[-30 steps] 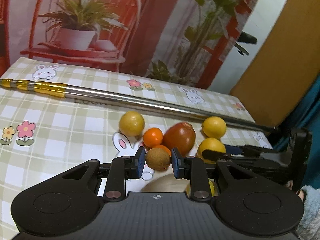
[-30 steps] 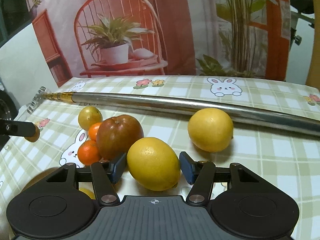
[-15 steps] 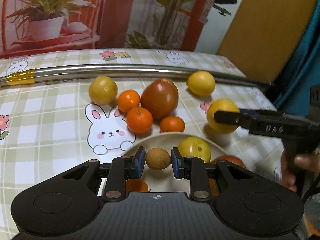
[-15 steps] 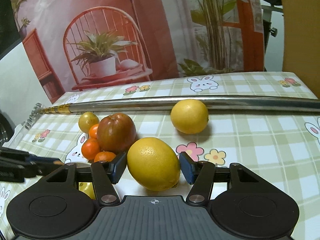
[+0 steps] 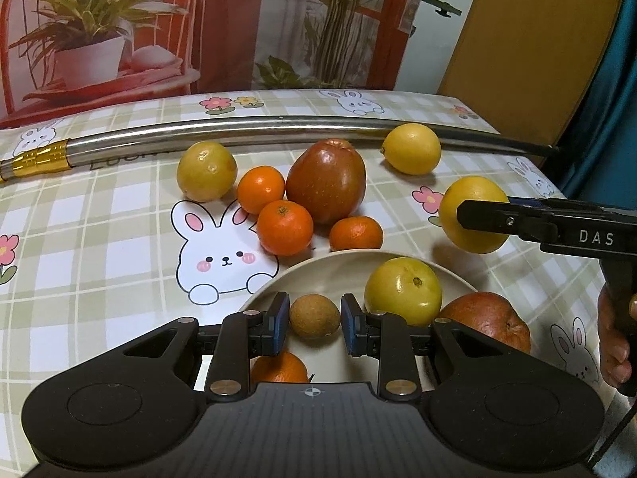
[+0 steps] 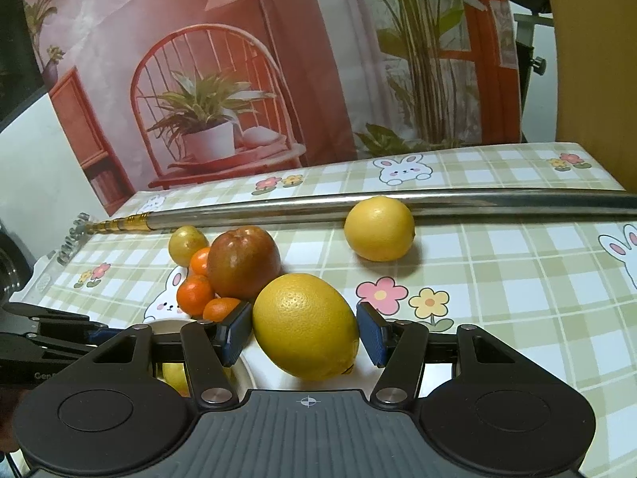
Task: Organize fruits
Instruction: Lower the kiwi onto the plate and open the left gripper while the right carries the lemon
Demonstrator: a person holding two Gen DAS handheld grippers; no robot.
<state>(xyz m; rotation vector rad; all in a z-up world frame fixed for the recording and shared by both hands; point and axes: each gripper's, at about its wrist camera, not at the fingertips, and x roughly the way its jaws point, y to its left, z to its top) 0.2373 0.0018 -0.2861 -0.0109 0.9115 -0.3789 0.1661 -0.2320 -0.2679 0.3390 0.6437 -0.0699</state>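
Two claws, two fruits

Checked cloth covers the desk. Left claw pinches a small brown fruit above the plate. Right claw grips a lemon near the plate's edge.

The right gripper clamped a large yellow citrus fruit between its blue pads. Beyond it on the checked bunny-print tablecloth sat a dark red apple touching three small orange mandarins — a round yellow lemon rested against a long steel pole.
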